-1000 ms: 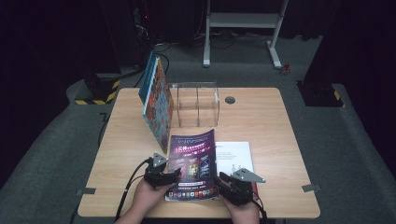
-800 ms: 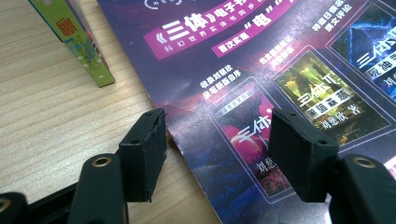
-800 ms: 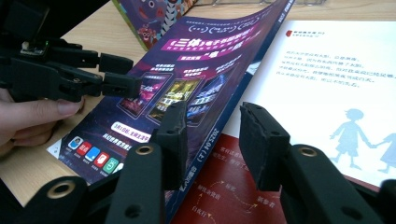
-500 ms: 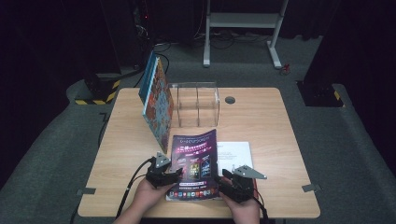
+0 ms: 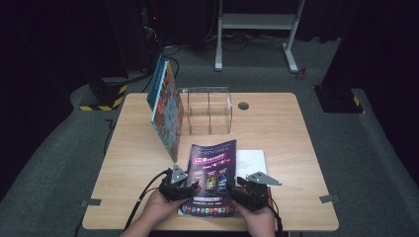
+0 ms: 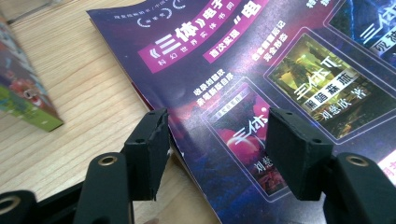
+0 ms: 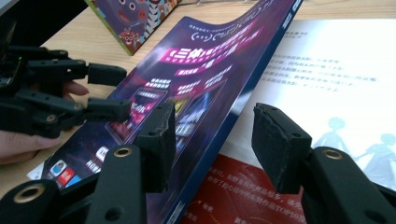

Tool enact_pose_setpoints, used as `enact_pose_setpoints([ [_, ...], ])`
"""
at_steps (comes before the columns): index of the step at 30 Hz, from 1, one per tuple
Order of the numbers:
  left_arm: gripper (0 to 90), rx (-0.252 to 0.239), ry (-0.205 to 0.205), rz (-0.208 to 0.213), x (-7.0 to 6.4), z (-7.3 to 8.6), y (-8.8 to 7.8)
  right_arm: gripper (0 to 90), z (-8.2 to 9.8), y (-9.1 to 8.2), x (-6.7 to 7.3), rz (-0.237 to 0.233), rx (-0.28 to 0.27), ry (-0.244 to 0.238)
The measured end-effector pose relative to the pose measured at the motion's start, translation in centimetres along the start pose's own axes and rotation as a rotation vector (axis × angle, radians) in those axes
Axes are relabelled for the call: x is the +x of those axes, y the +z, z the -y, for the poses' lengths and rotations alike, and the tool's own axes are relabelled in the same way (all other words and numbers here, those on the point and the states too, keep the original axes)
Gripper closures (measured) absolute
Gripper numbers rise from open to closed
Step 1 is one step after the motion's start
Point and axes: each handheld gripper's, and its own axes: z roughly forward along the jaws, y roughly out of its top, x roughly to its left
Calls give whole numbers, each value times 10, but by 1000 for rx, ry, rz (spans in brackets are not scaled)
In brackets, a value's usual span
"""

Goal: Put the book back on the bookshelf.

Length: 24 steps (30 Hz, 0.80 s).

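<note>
step: square magazine [image 5: 212, 177] over white book [image 5: 251, 160] | left gripper [image 6: 212, 140]: closing, half-wide, straddling left edge, not pinching | right gripper [image 7: 212, 140]: opening, astride spine | advice: pinch both edges evenly first

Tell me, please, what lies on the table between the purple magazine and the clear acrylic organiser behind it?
Only bare wooden table, as the high view shows, separates purple magazine from clear organiser.

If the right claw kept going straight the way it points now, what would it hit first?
Probably the purple magazine: its spine edge runs up between the right claw's open jaws, sloping away ahead. Depth is hard to judge.
</note>
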Motion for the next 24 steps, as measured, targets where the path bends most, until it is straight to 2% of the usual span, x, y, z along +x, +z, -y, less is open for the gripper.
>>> enact_pose_setpoints([
  [2, 402, -3, -12, 10, 0, 0, 0, 499, -1, -1, -1, 3, -6, 8],
  [5, 405, -4, 17, 14, -2, 1, -1, 502, -3, 0, -3, 5, -11, 14],
  [10, 409, -10, 38, 14, -5, 3, -3, 516, -6, 3, -5, 4, -7, 20],
  [16, 408, -11, 35, 12, -5, 3, -3, 534, -8, 7, -8, 5, 0, 37],
  [19, 407, -13, 41, 2, -5, 3, -3, 571, -10, 11, -10, 4, 10, 45],
  [24, 405, -13, 27, 14, -6, 3, -3, 648, -11, 17, -10, -15, 43, 53],
])
